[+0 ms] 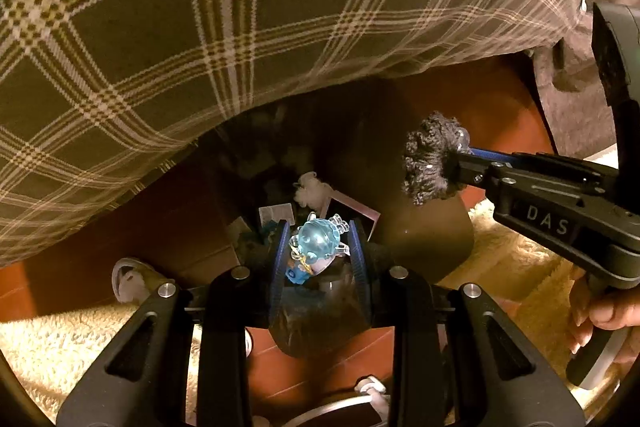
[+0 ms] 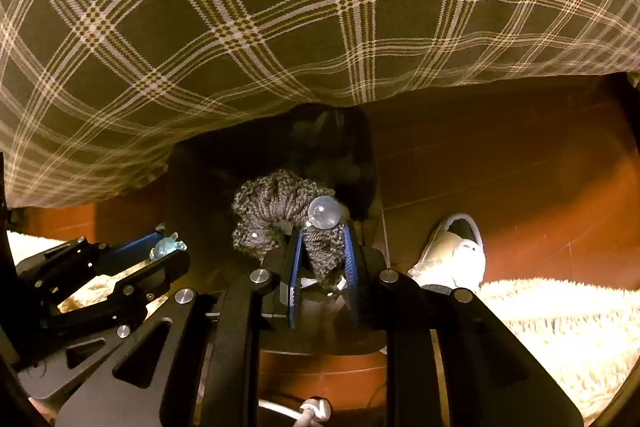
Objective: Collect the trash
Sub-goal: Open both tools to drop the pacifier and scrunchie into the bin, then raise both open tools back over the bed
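My left gripper [image 1: 320, 231] is shut on a small translucent blue plastic toy [image 1: 318, 241] and holds it right over the mouth of a dark bin [image 1: 424, 231]. Inside the bin lie a white tissue wad [image 1: 307, 189] and some paper scraps [image 1: 275, 214]. My right gripper [image 2: 322, 231] is shut on a grey knitted scrunchie [image 2: 268, 215] with a clear bead [image 2: 324, 213], above the same bin [image 2: 352, 163]. In the left wrist view the right gripper [image 1: 460, 163] reaches in from the right with the scrunchie [image 1: 430, 157]. The right wrist view shows the left gripper [image 2: 172, 251] and toy [image 2: 166, 247] at the left.
A plaid blanket [image 1: 248, 27] hangs over the far side, just behind the bin. The floor is reddish-brown [image 2: 520, 187], with a shaggy cream rug [image 2: 560, 315] at the near side. A white shoe [image 2: 452, 251] lies right of the bin, another shoe [image 1: 128, 279] left. A white cable [image 2: 312, 409] runs below.
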Tool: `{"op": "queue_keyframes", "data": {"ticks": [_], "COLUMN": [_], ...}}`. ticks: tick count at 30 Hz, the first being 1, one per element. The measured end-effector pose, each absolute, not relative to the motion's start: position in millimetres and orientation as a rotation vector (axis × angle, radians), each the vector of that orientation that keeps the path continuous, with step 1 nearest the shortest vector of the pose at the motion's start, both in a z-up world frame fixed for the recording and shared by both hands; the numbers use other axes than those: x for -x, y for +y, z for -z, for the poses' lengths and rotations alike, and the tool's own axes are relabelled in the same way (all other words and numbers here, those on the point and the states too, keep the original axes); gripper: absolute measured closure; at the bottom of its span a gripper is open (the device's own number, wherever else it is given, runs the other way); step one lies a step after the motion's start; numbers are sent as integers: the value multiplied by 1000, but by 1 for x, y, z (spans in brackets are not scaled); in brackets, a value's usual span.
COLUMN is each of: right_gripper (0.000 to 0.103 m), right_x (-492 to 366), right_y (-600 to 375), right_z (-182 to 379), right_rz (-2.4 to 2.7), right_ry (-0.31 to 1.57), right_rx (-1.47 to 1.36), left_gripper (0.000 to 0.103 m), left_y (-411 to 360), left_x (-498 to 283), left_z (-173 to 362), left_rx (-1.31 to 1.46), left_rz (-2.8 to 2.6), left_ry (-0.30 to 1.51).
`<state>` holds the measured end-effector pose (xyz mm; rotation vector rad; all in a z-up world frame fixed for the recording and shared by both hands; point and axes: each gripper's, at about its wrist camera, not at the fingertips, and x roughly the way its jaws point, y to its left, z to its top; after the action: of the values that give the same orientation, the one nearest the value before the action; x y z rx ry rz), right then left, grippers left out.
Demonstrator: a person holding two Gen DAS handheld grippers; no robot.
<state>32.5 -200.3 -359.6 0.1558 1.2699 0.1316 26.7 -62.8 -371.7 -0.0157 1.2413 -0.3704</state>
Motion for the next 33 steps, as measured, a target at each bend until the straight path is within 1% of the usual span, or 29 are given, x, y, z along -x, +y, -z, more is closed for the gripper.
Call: {"op": "queue_keyframes", "data": {"ticks": [1,3,4,5,7,8,10,11,12,13,14,15,16,17,19,21,22,27,33], "right_gripper": [81,70,59,56,56,56,54,48,44,36,26,22,14,8,6,5,4,3,3], "right_x": [-31,-29,-29,-29,-28,-28,-26,-24,-23,-22,-20,-19,-18,-15,-13,-11,-11,-21,-53], "right_y": [-203,-205,-209,-210,-213,-214,-219,-222,-225,-227,-231,-234,-236,-241,-248,-253,-254,-254,-241], "right_z": [360,360,360,358,354,350,341,332,326,319,306,298,289,274,255,229,218,161,122], "right_rz": [-128,-127,-128,-129,-129,-127,-128,-125,-122,-117,-106,-98,-89,-81,-82,-92,-91,-114,-154], "right_ry": [1272,1272,1269,1264,1255,1249,1230,1210,1195,1176,1144,1122,1098,1069,1036,980,955,828,761], "right_rx": [-158,-166,-171,-176,-183,-189,-205,-208,-208,-207,-202,-199,-197,-200,-212,-215,-209,-176,-131], "left_gripper": [75,74,71,70,63,62,53,50,44,37,33,26,19,17,10,8,8,8,8], "left_y": [-62,-59,-58,-57,-57,-57,-54,-53,-51,-50,-48,-48,-46,-44,-39,-37,-35,-24,-6], "left_x": [-27,-28,-27,-26,-24,-24,-23,-21,-20,-19,-17,-17,-15,-13,-11,-8,-7,-9,-34], "left_z": [372,370,369,368,366,363,355,350,345,336,327,319,307,299,277,253,240,182,132], "left_rx": [19,23,24,24,24,26,35,37,35,32,33,34,37,39,41,43,44,39,19], "left_rz": [369,365,363,360,354,350,340,337,332,325,322,320,318,318,318,310,306,289,240], "left_ry": [1243,1240,1237,1233,1225,1222,1210,1200,1189,1171,1151,1136,1111,1097,1061,1017,992,882,800]}}
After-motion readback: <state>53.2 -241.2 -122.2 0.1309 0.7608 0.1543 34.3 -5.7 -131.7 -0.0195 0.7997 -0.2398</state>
